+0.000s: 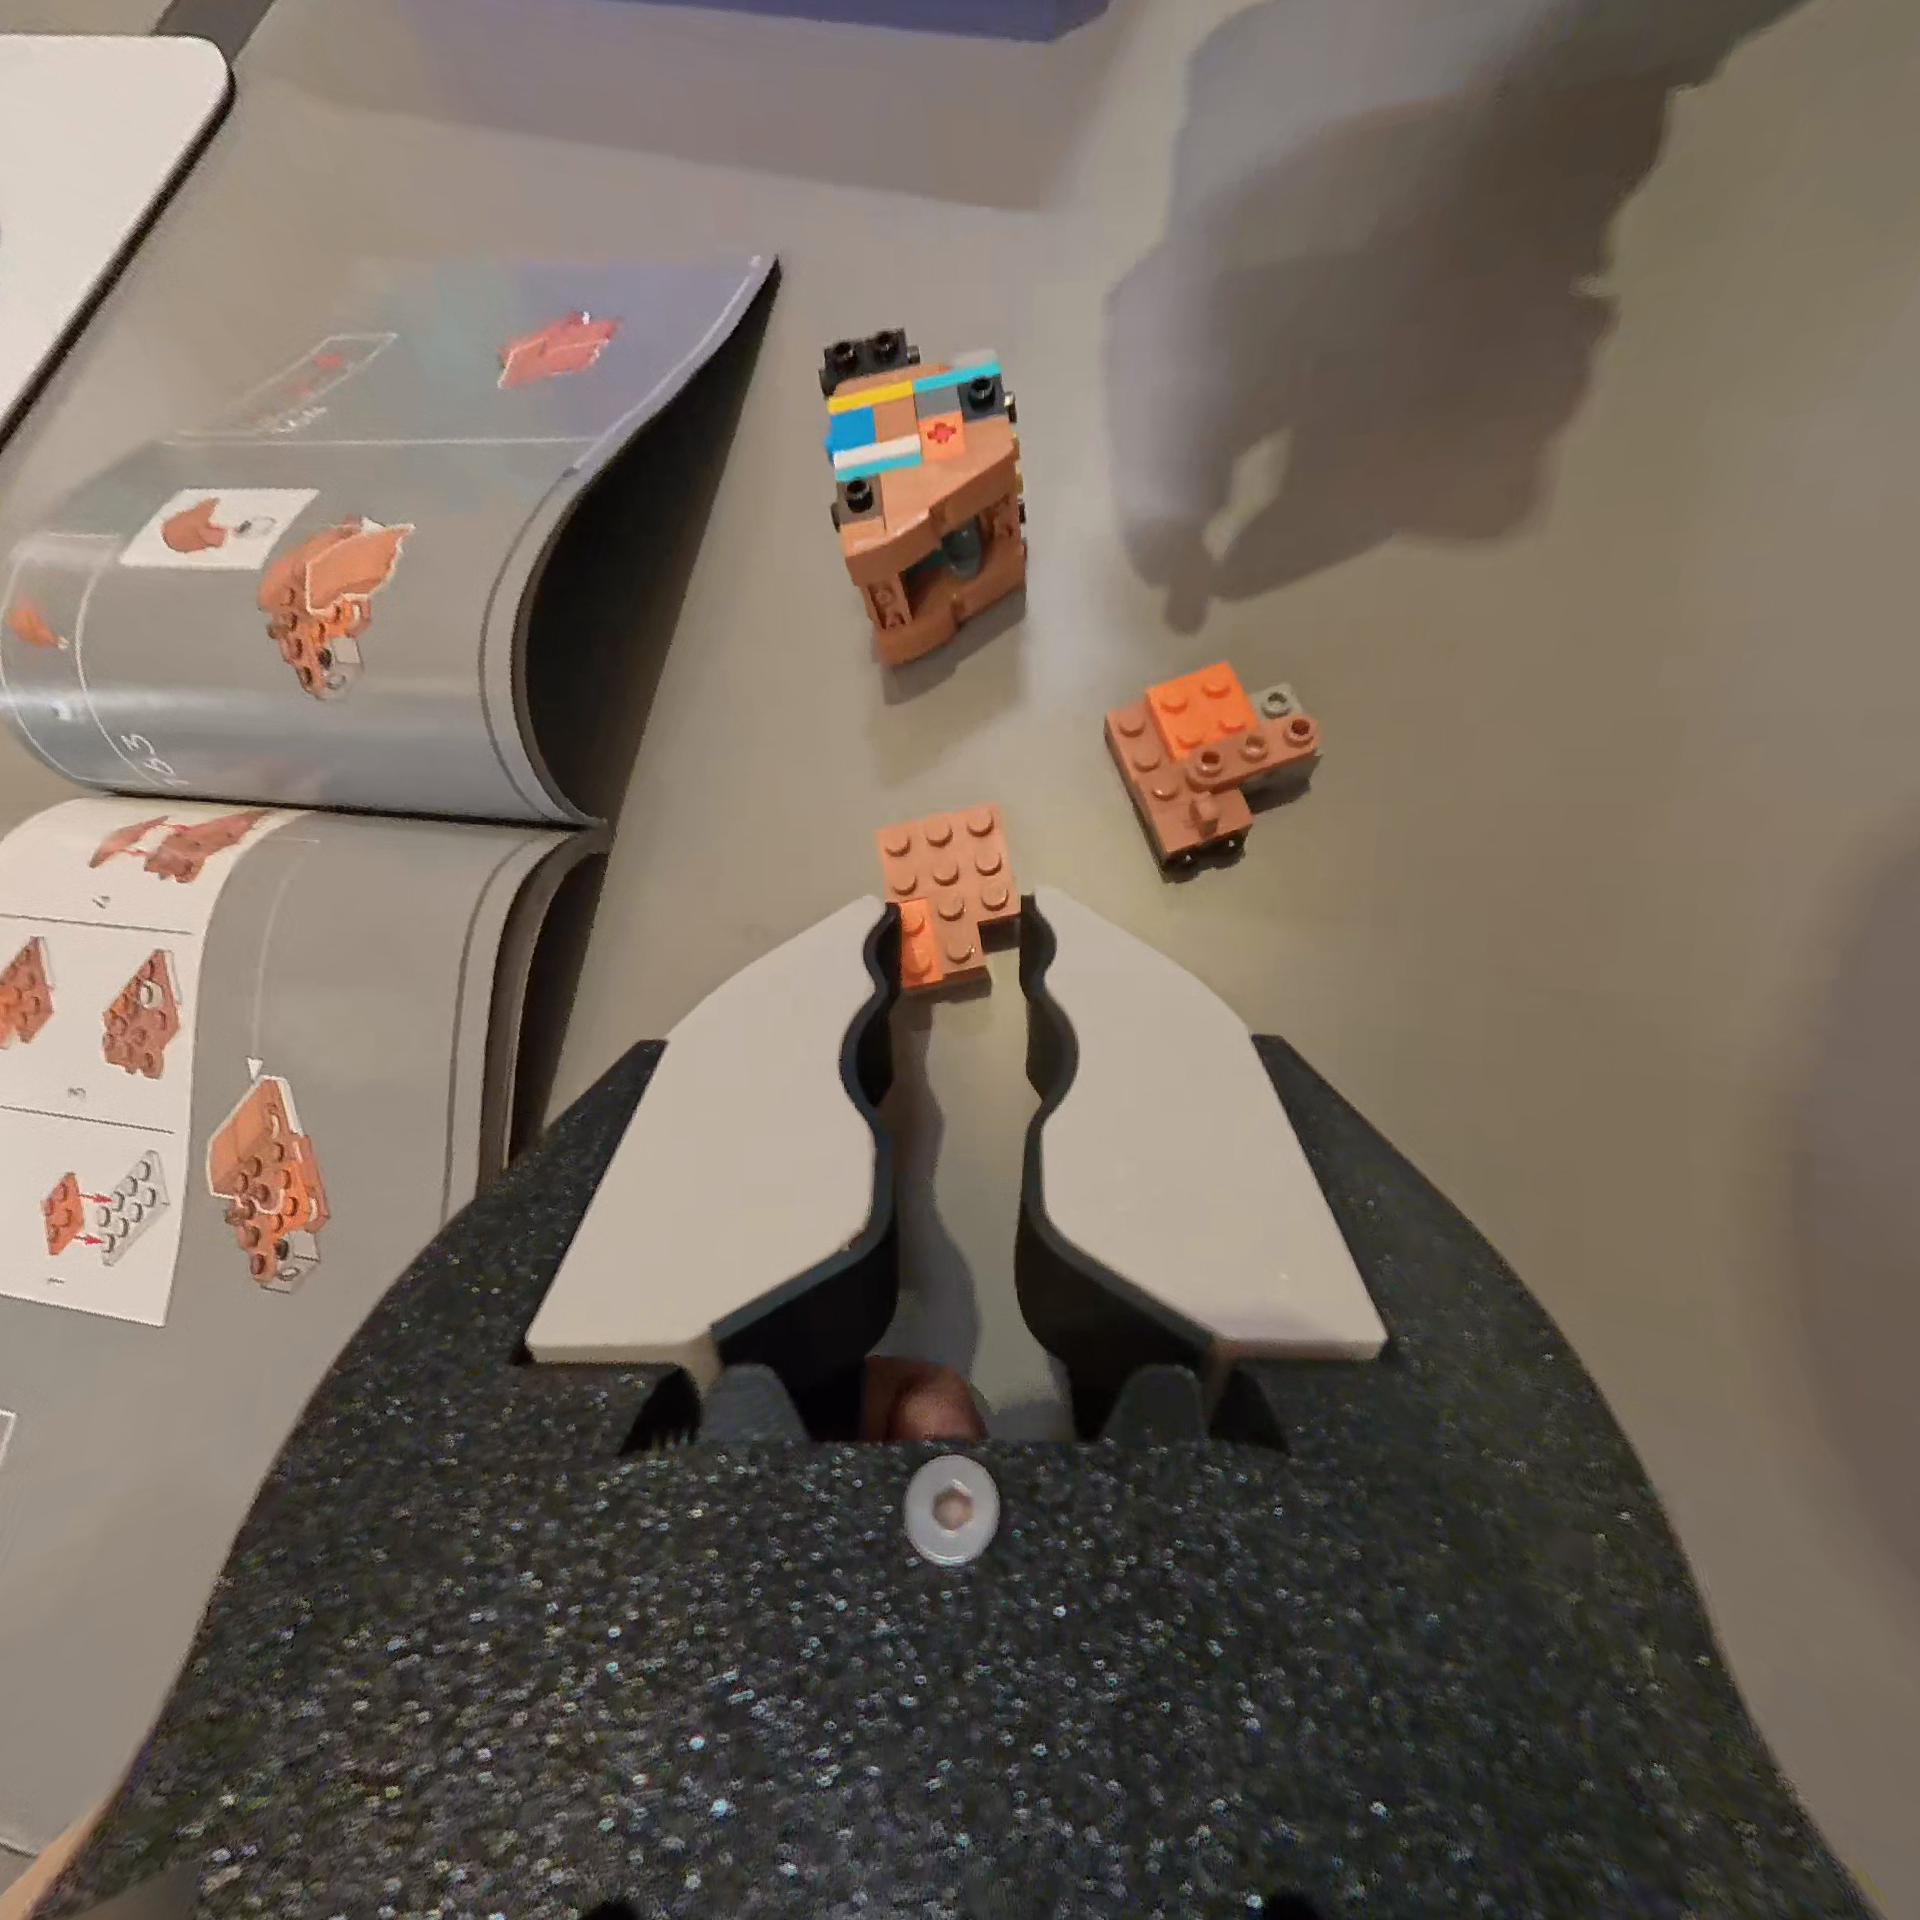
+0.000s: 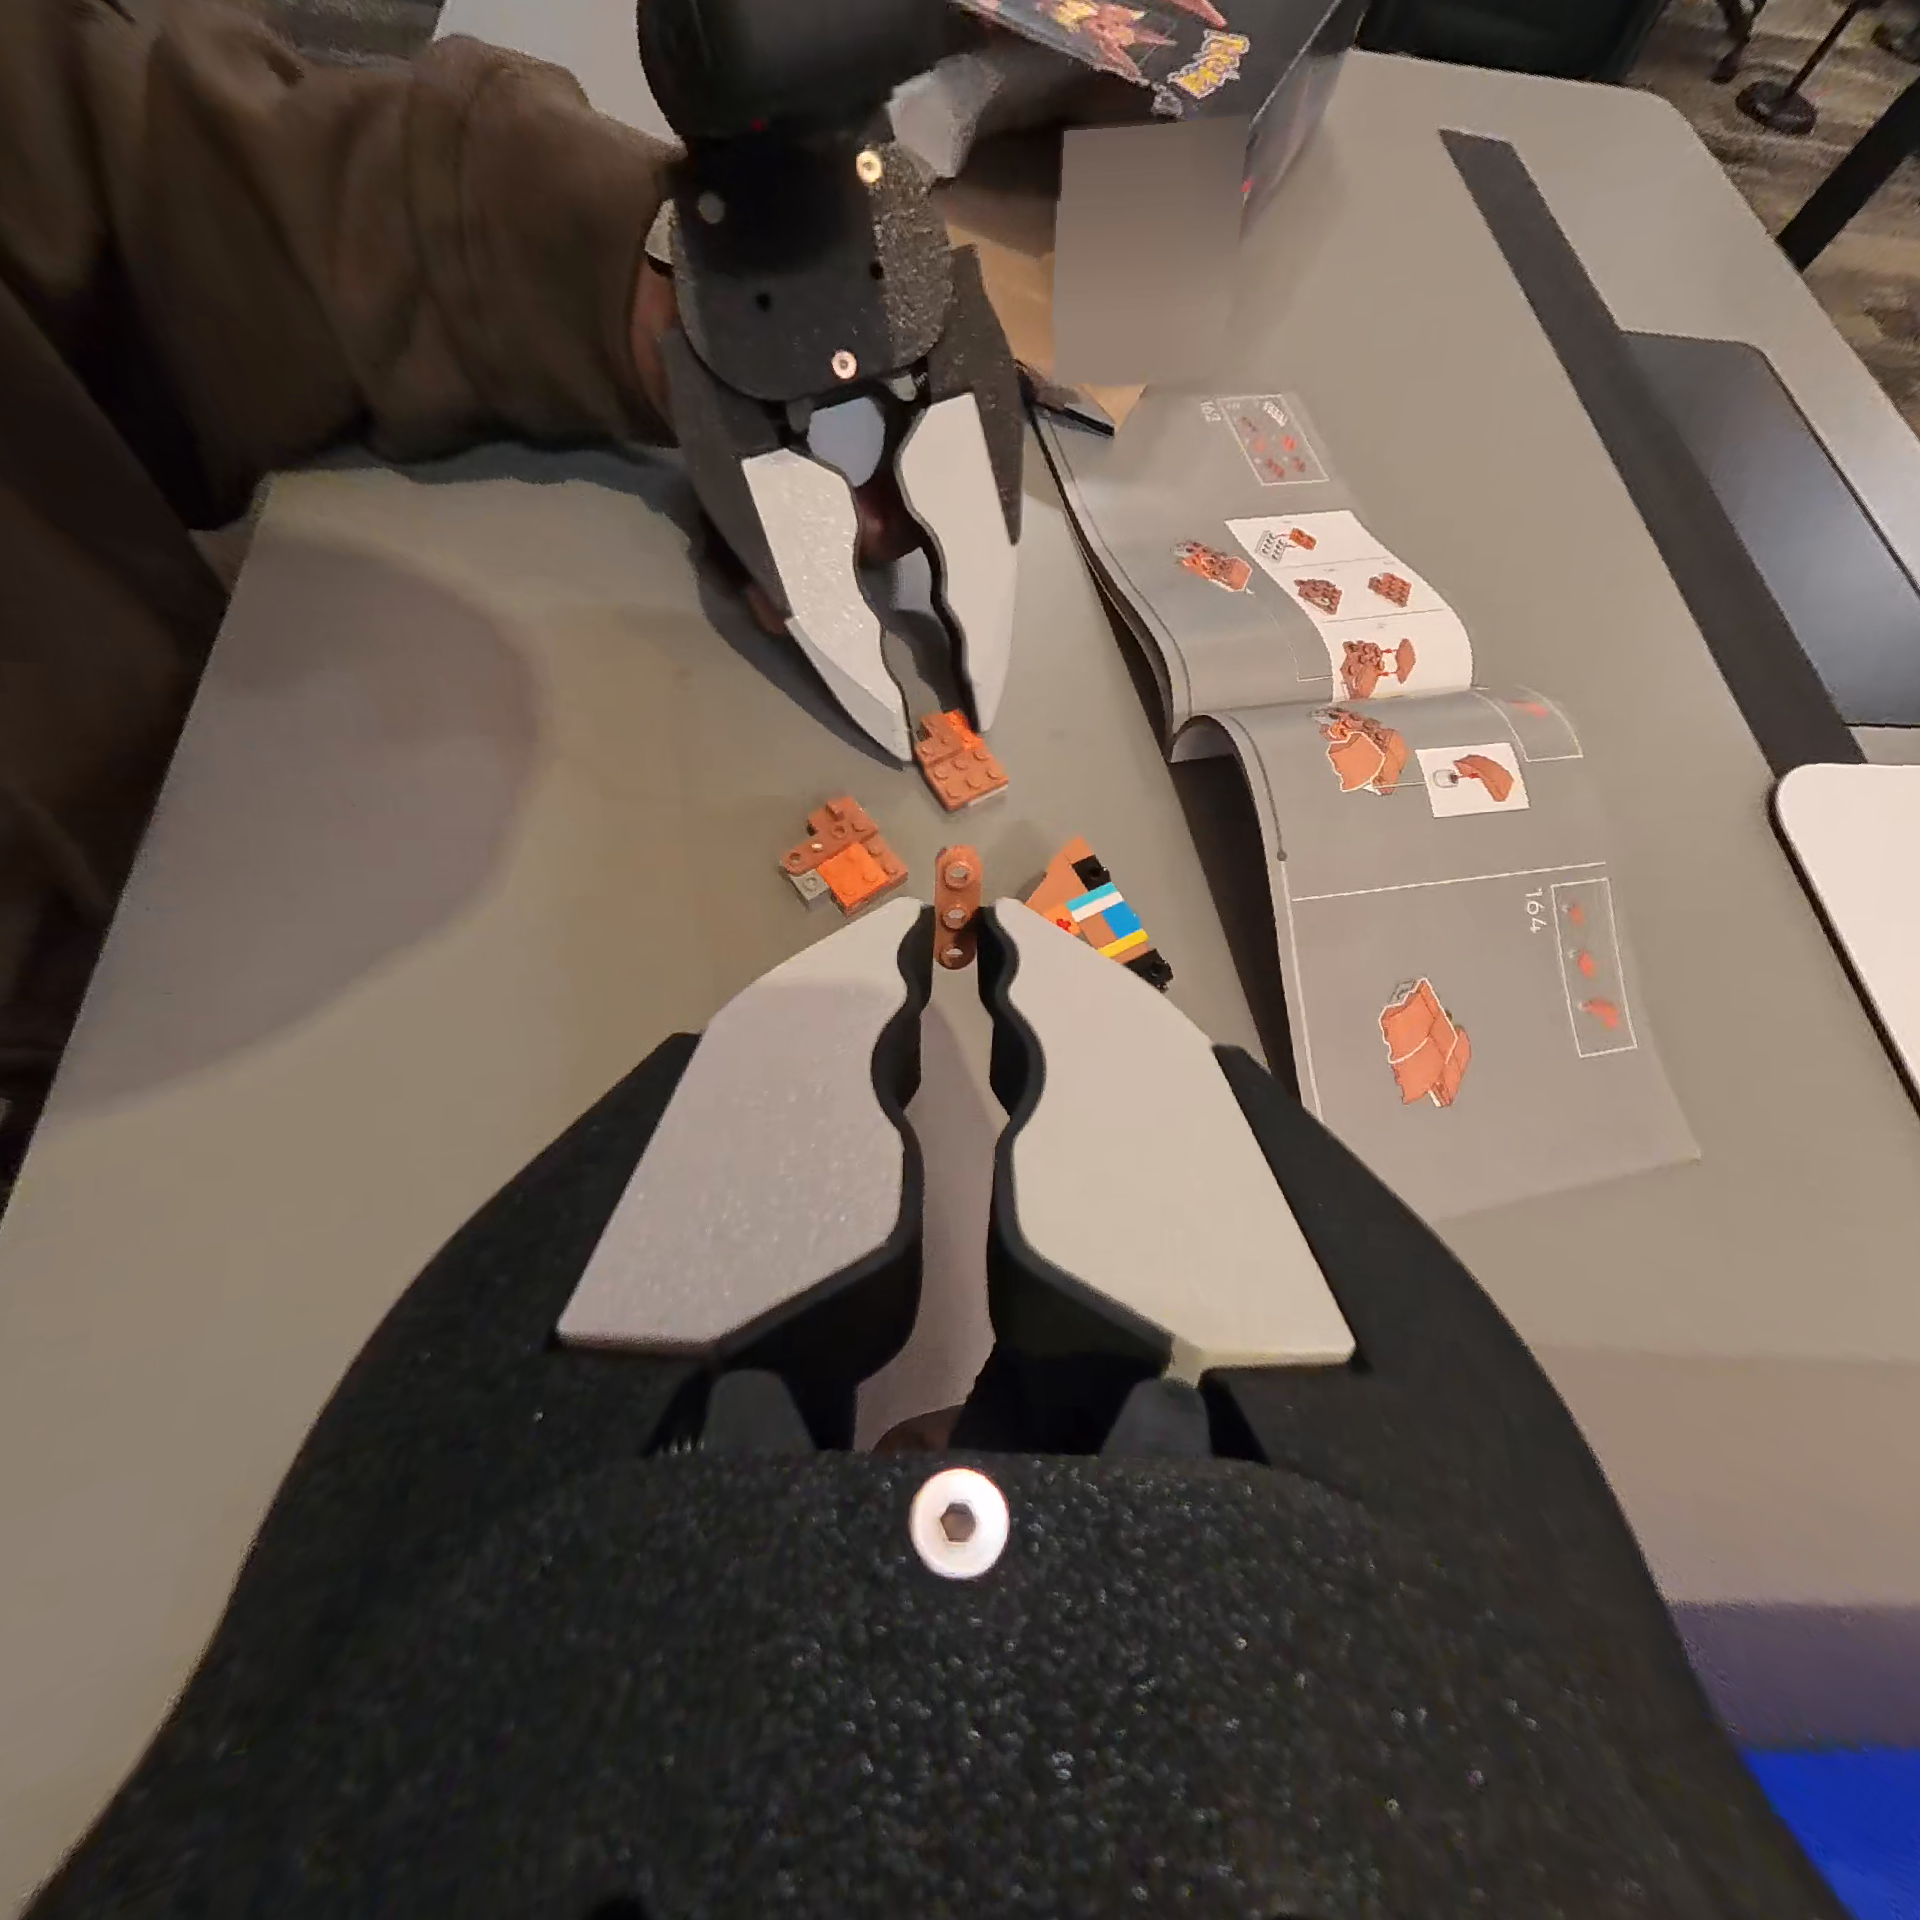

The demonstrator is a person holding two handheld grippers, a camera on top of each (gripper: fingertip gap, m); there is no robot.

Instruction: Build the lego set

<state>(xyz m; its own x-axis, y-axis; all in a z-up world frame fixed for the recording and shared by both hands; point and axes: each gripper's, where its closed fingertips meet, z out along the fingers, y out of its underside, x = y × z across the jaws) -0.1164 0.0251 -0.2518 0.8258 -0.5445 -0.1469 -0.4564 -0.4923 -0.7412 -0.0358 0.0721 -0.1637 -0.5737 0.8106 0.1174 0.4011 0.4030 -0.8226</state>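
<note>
I am pinching a brown studded plate point(image 1: 951, 899) at centre frame with my left claw point(image 1: 954, 920), its jaws narrowed onto the plate's edges. My right claw point(image 2: 956, 935) is gripping a thin brown strip point(image 2: 956, 906), nearly closed. The open booklet point(image 1: 312, 644) is lying at left, a half-built block point(image 1: 920, 499) above centre.

Brown studded plate point(image 1: 951, 878), orange brick point(image 1: 1203, 712), grey table point(image 1: 1455, 1039), grey-paged booklet point(image 1: 312, 540)
</note>
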